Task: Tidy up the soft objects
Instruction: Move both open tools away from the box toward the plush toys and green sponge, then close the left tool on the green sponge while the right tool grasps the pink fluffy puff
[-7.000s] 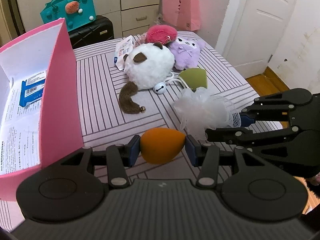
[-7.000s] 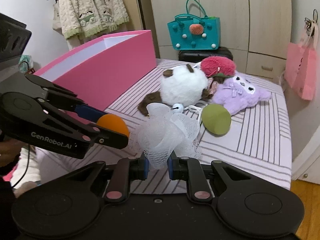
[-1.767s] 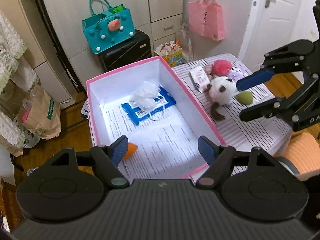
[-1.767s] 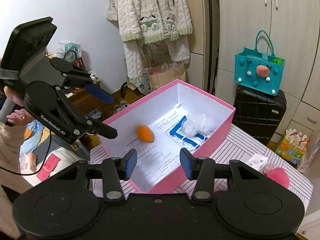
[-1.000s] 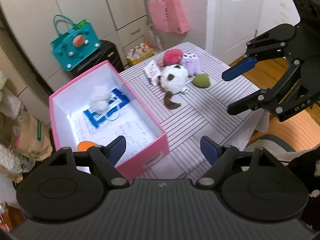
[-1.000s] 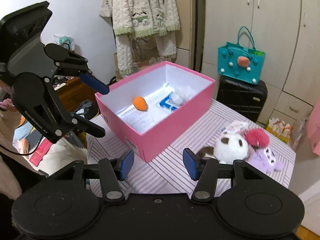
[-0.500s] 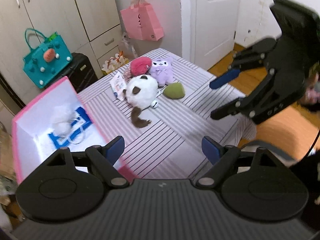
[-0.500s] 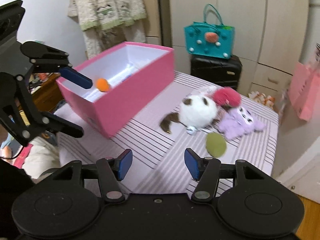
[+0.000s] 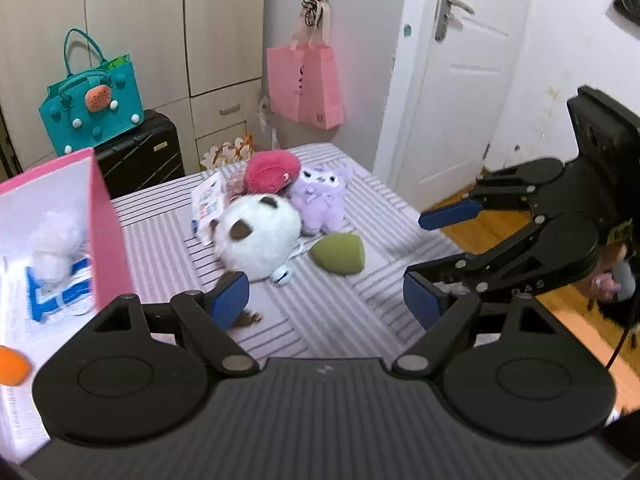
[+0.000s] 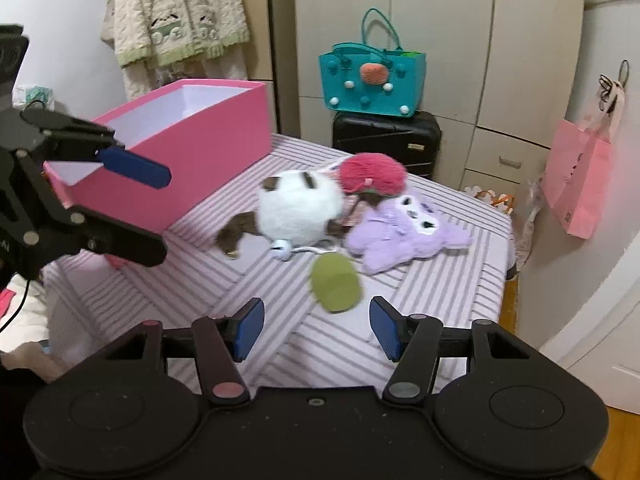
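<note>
Two wrist cameras look down on a counter (image 9: 320, 320) covered in a purple-and-white striped cloth.

The left wrist view alone shows the inside of the pink box (image 9: 106, 236) at the counter's left edge: a white mesh puff (image 9: 56, 240) lies on a blue packet (image 9: 56, 292), and an orange egg-shaped sponge (image 9: 12, 366) sits nearer the camera on printed paper. This view also shows a white door (image 9: 460, 80) and wooden floor on the right. The left gripper (image 9: 324, 300) has its jaws wide apart with nothing between them. The right gripper (image 9: 432, 256) hangs over the counter's right edge, jaws apart and empty, having just been opening.

The right wrist view shows only the box's outer pink wall (image 10: 192, 160) and white rim, not its contents. It alone shows cream knitted clothes (image 10: 176, 12) hanging on the left wall. Here the right gripper (image 10: 316, 330) frames bare cloth just short of a green sponge (image 10: 336, 280), not touching it.

Both views show the loose pile near the counter's far edge: a white round plush (image 10: 300, 210) with brown ears and tail, a red fuzzy plush (image 10: 370, 174) behind it, a purple plush (image 10: 404, 228) to the right, and the green sponge closest to the near edge.

Behind the counter stand pale wardrobe doors, a teal bag (image 10: 372, 80) atop a black suitcase (image 10: 386, 138), and a pink paper bag (image 9: 306, 84) hanging on the wall.
</note>
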Tool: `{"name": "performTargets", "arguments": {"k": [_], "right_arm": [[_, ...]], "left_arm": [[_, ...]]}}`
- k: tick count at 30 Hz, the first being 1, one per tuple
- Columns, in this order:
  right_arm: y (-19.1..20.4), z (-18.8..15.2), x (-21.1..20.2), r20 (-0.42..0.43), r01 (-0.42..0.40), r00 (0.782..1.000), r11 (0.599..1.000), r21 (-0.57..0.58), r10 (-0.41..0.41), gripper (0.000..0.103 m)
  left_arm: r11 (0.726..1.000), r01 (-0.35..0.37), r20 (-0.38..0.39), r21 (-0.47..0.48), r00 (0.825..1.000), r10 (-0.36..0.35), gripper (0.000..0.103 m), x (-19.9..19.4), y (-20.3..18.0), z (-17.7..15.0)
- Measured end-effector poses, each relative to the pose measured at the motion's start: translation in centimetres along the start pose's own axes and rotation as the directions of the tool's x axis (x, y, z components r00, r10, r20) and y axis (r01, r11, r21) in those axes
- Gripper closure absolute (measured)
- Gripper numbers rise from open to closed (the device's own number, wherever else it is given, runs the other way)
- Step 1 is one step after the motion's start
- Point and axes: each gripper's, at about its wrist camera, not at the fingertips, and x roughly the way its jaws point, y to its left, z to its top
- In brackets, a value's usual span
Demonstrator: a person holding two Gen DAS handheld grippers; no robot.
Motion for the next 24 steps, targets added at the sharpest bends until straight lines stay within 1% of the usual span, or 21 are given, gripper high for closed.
{"name": "performTargets", "arguments": {"k": [2,4,6,9,13,15,18,21,24], "right_arm": [[-1.0,-0.2,0.4,0.004,0.003,1.0,1.0,0.013,-0.003,0.039],[-2.0,-0.4,0.7,0.006,0.004,1.0,1.0,0.021,-0.004,0.039],[-2.9,-0.6,1.0,0.013,0.02,1.0,0.999,0.026,-0.02,0.039],[-4.6,-0.7,1.4,0.022,0.039,0.999,0.998,0.053,-0.04,0.039],[-6.4,0.2,2.2,0.028,0.008,1.0,0.996,0.089,-0.011,0.039],[-6.9,0.9,2.5,0.032,-0.011,0.999,0.996,0.087,0.009,0.039],[-7.1,1.9,2.9,0.045,-0.04,0.998,0.996,0.085,0.037,0.039],[-7.1,2.9,3.3,0.056,-0.06,0.997,0.995,0.083,0.055,0.039],[-7.1,3.4,3.7,0.055,-0.062,0.997,0.996,0.063,0.058,0.039]], "left_arm": [[1.0,0.009,0.018,-0.008,1.0,-0.008,0.019,1.3,-0.5,0.1],[1.0,0.008,0.018,0.006,1.0,-0.008,0.019,2.6,-1.3,0.1],[1.0,-0.011,0.021,0.023,1.0,0.011,0.019,4.1,-2.0,0.1],[0.999,-0.04,0.019,0.019,0.999,0.04,0.019,6.0,-2.7,0.0],[0.998,-0.057,0.013,0.008,0.998,0.057,0.019,8.4,-3.5,-0.1],[0.997,-0.082,0.013,-0.005,0.997,0.082,0.019,9.4,-3.7,-0.1],[0.991,-0.131,0.033,0.027,0.991,0.13,0.019,10.7,-4.5,0.0],[0.989,-0.141,0.024,0.052,0.99,0.14,0.019,11.7,-5.3,-0.1],[0.988,-0.142,0.021,0.06,0.99,0.141,0.022,12.4,-5.5,-0.2]]}}
